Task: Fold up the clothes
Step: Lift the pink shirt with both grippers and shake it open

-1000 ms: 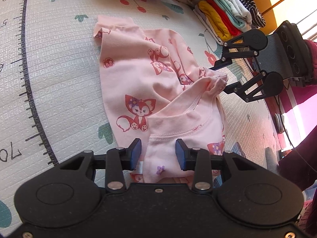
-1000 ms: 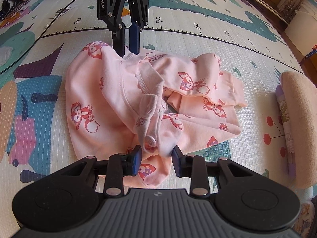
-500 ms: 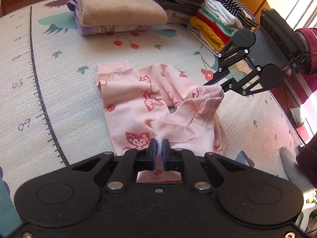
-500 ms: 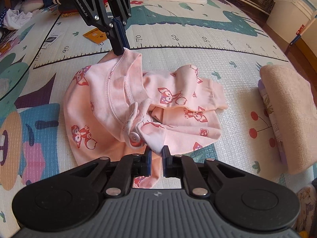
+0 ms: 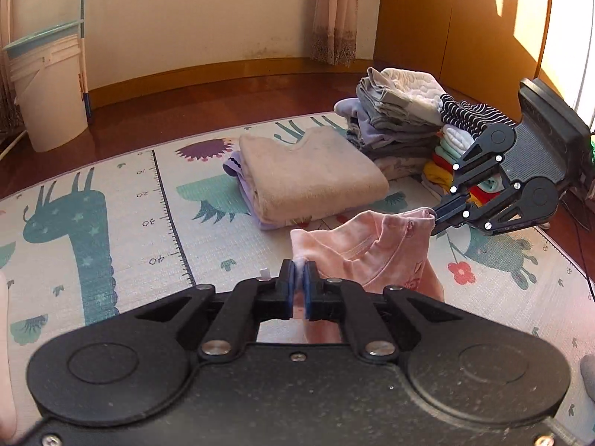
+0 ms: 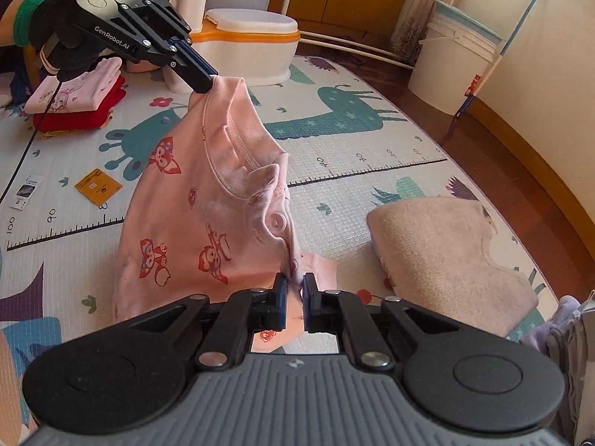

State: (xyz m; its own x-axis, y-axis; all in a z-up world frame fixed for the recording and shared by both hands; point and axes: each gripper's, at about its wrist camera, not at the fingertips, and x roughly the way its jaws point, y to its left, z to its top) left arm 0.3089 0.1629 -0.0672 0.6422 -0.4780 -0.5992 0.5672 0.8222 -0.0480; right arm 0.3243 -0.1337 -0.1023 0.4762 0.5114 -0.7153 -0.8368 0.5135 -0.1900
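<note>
A pink top printed with red foxes (image 6: 193,223) hangs in the air above the play mat, stretched by its neckline between both grippers. My left gripper (image 5: 299,271) is shut on one shoulder of the pink top (image 5: 375,256); it shows in the right wrist view as the left gripper (image 6: 208,78). My right gripper (image 6: 294,285) is shut on the other shoulder beside a snap button, and appears opposite as the right gripper (image 5: 435,219). The lower part of the top drapes down out of the left view.
A folded beige garment (image 5: 308,178) lies on the mat (image 5: 111,223) just beyond the top, also seen as the beige garment (image 6: 453,252). Stacks of folded clothes (image 5: 405,126) stand behind it. Red and pink folded items (image 6: 78,104), a white and orange potty (image 6: 249,44) and buckets (image 6: 453,59) sit around.
Both grippers closed on the top's shoulders and lifted it off the mat; the garment now hangs between them, and both cameras tilted up toward the room.
</note>
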